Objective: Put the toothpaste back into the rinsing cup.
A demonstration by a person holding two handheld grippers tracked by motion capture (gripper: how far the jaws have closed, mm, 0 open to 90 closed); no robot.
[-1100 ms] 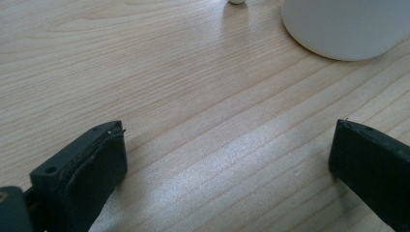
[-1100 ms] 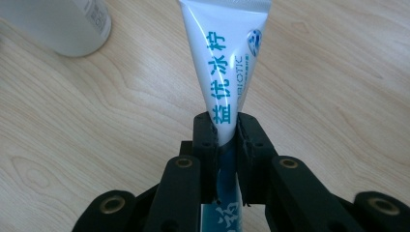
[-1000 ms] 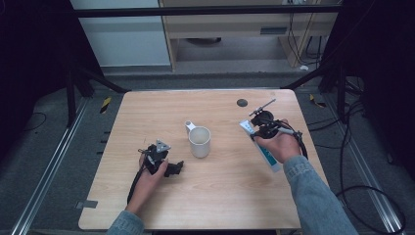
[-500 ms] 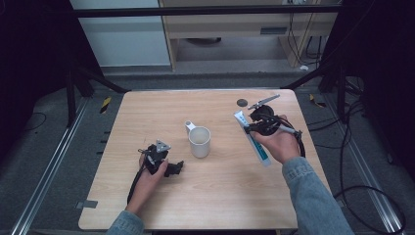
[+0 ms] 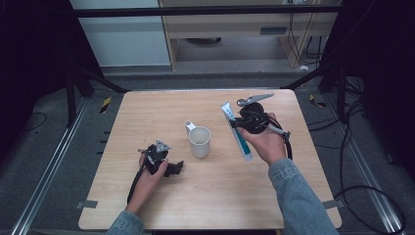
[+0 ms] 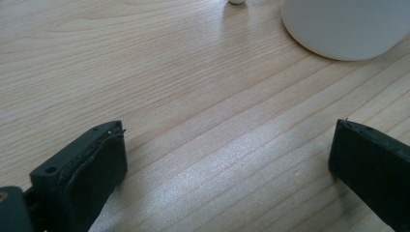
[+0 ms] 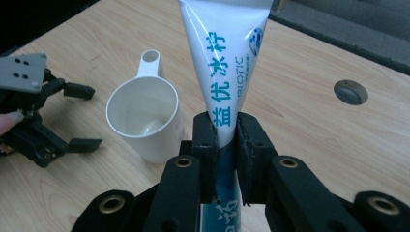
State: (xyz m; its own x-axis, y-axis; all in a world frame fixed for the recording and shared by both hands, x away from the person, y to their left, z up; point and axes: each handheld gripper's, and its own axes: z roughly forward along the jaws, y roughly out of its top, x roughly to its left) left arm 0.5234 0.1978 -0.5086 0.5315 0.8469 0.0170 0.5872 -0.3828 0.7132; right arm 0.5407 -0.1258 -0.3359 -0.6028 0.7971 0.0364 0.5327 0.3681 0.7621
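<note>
Pinching the tube [image 7: 227, 63] in my right gripper [image 7: 225, 145], lifted off the table [image 5: 147, 112] beside the cup [image 5: 199, 141] (empty, I judge); nothing's in yet. My left gripper [image 6: 227, 169] rests wide, idle.

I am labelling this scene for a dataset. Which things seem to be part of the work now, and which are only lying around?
In use, probably:
- toothpaste tube, clamped in the right gripper
- white cup
- left gripper, open, resting on the table

Lying about:
- dark round disc set in the table
</note>
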